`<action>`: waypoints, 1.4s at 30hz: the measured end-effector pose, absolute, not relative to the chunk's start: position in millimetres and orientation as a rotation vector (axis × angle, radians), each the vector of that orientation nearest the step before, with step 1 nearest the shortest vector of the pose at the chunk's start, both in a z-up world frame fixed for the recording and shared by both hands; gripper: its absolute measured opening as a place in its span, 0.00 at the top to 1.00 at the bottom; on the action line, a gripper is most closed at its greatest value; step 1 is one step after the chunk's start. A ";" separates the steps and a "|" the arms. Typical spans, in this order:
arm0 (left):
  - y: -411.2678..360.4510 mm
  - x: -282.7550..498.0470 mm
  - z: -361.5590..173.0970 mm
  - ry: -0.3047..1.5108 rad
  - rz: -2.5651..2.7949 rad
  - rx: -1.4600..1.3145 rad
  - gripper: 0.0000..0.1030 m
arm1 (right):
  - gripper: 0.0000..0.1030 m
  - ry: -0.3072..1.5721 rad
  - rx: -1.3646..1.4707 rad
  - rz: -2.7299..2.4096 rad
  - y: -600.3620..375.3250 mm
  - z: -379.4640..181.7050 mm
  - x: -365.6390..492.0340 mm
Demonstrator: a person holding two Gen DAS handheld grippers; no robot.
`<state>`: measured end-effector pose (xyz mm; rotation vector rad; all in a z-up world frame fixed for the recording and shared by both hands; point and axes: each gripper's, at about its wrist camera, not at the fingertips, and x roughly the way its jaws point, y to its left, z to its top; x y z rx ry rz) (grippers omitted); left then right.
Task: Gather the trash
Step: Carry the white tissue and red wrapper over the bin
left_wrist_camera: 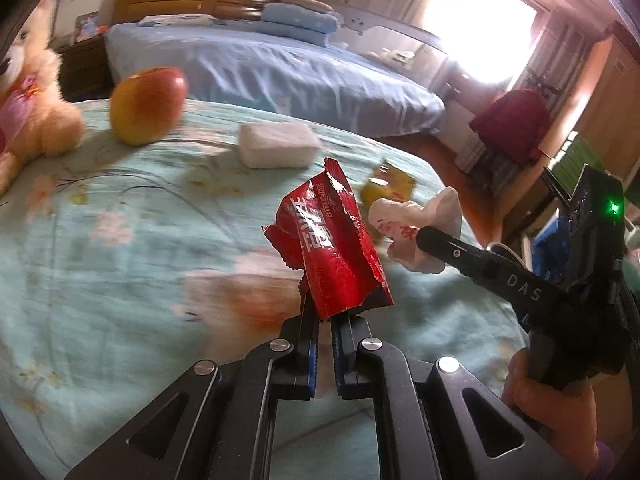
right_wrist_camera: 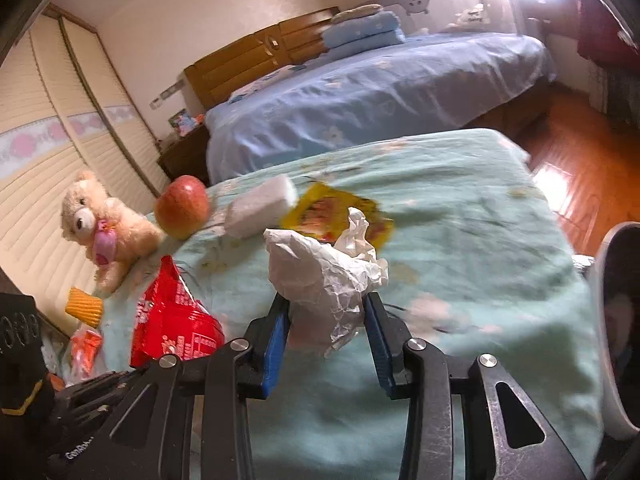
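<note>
We carry two pieces of trash above the pale green flowered bedspread [right_wrist_camera: 460, 216]: our left gripper [left_wrist_camera: 326, 316] is clamped tight on the lower edge of a torn red foil snack wrapper [left_wrist_camera: 328, 252], and our right gripper [right_wrist_camera: 326, 308] squeezes a crumpled white paper wad [right_wrist_camera: 324, 276] between its blue pads. To do this step well, we judge we should keep both grips firm, lift clear of the bed and move steadily, since the wrapper is pinched only by its edge. A flat yellow printed packet [right_wrist_camera: 320, 208] lies on the spread beyond the wad, near a white wrapped tissue pack [left_wrist_camera: 278, 146] and a red-yellow apple [left_wrist_camera: 148, 106]. No bin shows clearly; a white-rimmed shape [right_wrist_camera: 600, 320] at the right edge is cut off, and motion blur smears the bedspread.
</note>
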<state>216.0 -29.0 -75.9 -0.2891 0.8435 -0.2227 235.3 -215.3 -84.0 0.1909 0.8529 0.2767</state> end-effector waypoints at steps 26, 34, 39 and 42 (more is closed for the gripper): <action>-151.3 224.6 -69.1 0.864 -0.427 -0.148 0.95 | 0.63 0.782 0.272 0.120 -329.6 -61.2 163.5; -183.9 231.1 -73.4 0.873 -0.465 -0.117 0.95 | 0.63 0.777 0.297 0.065 -359.7 -62.8 149.9; -201.4 239.4 -75.6 0.878 -0.482 -0.102 0.95 | 0.63 0.773 0.310 0.035 -377.3 -63.3 144.3; -210.7 244.3 -77.0 0.880 -0.491 -0.094 0.95 | 0.63 0.770 0.317 0.019 -385.7 -63.0 141.5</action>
